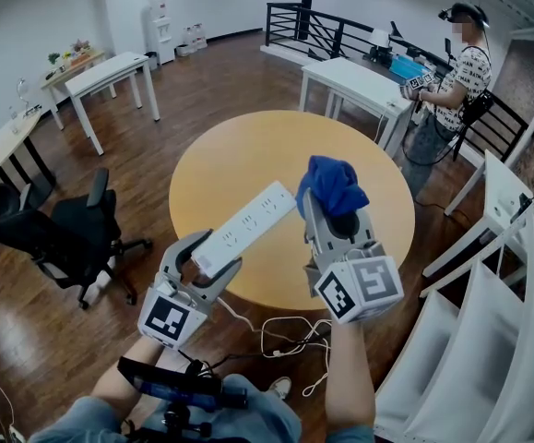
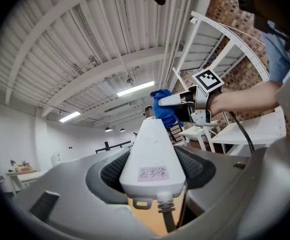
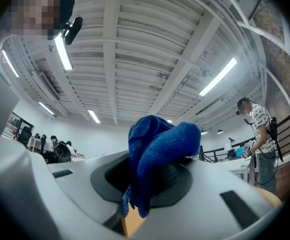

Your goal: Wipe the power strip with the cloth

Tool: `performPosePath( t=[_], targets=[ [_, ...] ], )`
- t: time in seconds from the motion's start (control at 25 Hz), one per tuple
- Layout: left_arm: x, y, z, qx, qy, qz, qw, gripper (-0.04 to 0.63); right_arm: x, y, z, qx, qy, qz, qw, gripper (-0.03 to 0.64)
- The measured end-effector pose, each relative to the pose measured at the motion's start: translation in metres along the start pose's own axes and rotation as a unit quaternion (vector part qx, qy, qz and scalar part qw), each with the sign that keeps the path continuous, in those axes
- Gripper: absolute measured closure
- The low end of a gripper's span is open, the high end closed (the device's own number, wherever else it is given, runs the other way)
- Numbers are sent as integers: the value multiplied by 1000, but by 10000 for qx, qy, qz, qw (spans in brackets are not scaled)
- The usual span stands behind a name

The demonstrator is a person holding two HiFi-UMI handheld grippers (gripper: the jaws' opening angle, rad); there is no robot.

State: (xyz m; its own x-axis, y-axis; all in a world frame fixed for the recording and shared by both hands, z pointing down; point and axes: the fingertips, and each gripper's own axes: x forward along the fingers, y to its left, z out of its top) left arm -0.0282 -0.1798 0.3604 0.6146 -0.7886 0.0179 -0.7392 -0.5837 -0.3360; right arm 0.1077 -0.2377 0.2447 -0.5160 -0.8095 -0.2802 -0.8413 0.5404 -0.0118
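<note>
Blue cloth (image 1: 333, 185) bunches out of the right gripper (image 1: 337, 218), whose jaws pinch it tight. The head view shows the sockets on the white power strip (image 1: 245, 227), held above the round wooden table (image 1: 248, 146). Only the left gripper view shows a label (image 2: 153, 173) and cord (image 2: 168, 218) at its near end. The left gripper (image 1: 213, 258) clamps that end, jaws wide. The cloth sits by the strip's far end.

Grey left gripper (image 1: 207, 258) and grey right gripper (image 1: 333, 212), each carrying a black-and-white marker cube; the person wears blue jeans (image 1: 257, 415).
</note>
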Motion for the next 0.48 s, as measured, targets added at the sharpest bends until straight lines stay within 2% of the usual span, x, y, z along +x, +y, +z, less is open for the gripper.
performPosePath(
  t=[0.48],
  targets=[
    [4,8,0,-222,7,158,9996,313,-7,28,-15,-4,27,165,9999,541]
  ],
)
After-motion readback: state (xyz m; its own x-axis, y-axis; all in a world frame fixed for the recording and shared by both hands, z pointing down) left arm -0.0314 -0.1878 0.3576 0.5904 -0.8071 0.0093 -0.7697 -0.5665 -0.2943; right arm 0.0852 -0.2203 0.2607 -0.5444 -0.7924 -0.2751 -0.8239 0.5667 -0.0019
